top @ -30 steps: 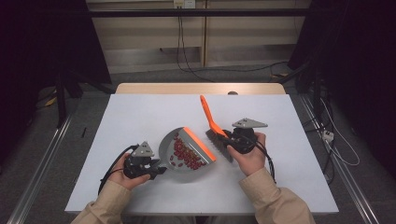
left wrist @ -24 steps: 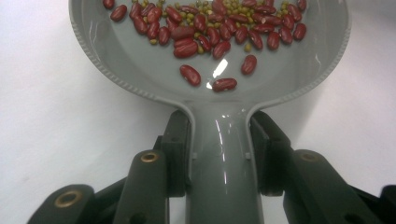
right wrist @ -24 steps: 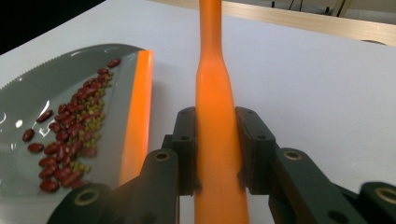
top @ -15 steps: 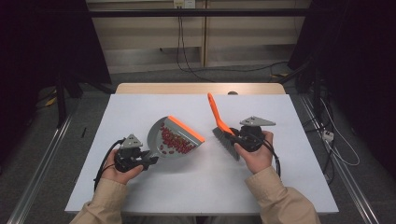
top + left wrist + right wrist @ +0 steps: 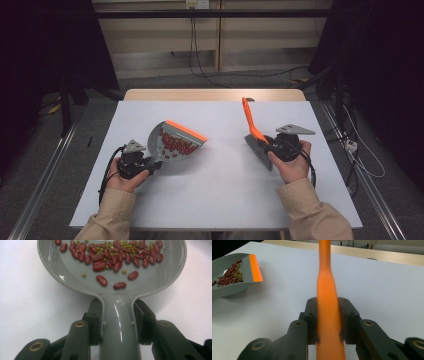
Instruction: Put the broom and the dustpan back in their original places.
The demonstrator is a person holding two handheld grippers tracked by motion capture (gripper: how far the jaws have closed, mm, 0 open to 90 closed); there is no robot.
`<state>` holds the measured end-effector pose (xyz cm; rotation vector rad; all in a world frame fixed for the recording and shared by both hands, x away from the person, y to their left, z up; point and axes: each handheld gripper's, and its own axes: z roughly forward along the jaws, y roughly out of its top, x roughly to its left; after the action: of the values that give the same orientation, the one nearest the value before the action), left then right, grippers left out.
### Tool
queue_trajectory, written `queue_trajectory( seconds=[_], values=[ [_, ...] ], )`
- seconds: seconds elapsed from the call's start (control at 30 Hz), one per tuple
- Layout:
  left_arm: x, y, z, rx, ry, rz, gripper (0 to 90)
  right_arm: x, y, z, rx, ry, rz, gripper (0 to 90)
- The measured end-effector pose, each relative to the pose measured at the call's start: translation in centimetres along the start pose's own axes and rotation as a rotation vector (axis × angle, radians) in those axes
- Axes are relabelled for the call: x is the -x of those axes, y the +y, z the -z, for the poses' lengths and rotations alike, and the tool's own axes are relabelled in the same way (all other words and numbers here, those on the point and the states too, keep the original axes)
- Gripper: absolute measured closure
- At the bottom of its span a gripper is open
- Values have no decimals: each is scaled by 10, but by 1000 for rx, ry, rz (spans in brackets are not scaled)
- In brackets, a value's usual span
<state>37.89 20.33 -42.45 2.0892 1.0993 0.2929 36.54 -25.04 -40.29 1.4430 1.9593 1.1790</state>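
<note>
Left tongs (image 5: 117,322) clamp dustpan (image 5: 112,277), green peas visible close-up; right tongs (image 5: 328,317) clamp brush (image 5: 327,302)

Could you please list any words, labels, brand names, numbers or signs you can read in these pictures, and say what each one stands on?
None: no readable text on anything.
Grey plastic dustpan with orange lip: no label; faint moulded marks on its handle are too blurred to read.
Orange-handled brush: plain, no lettering.
Left tool and right tool: black jaws, no markings.
White table: blank.
</note>
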Motion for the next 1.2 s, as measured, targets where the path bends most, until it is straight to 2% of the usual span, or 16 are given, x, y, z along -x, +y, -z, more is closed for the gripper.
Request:
queue_trajectory(
  seconds=[0.1, 0.27, 0.53, 0.67, 0.73, 0.9, 1.07, 1.2],
  values=[
    [-4, -2, -1, 5, 28, 34, 630, 8, -1, 4, 4, -20, -4, 716],
    [-11, -4, -1, -11, 61, 59, 630, 20, -5, 11, 2, -51, -18, 716],
    [-18, -6, -1, -26, 109, 85, 630, 30, -8, 15, 2, -69, -23, 716],
    [-23, -9, 0, -6, 135, 117, 631, 34, -10, 17, -1, -81, -31, 715],
    [-25, -10, 1, -15, 142, 126, 631, 37, -10, 19, 3, -83, -34, 716],
    [-29, -12, 2, -21, 161, 129, 630, 47, -12, 22, -2, -117, -37, 715],
    [-33, -14, 3, -16, 180, 154, 630, 62, -16, 26, -9, -158, -64, 716],
    [-34, -14, 3, -13, 200, 169, 630, 72, -17, 30, -7, -188, -64, 715]
  ],
)
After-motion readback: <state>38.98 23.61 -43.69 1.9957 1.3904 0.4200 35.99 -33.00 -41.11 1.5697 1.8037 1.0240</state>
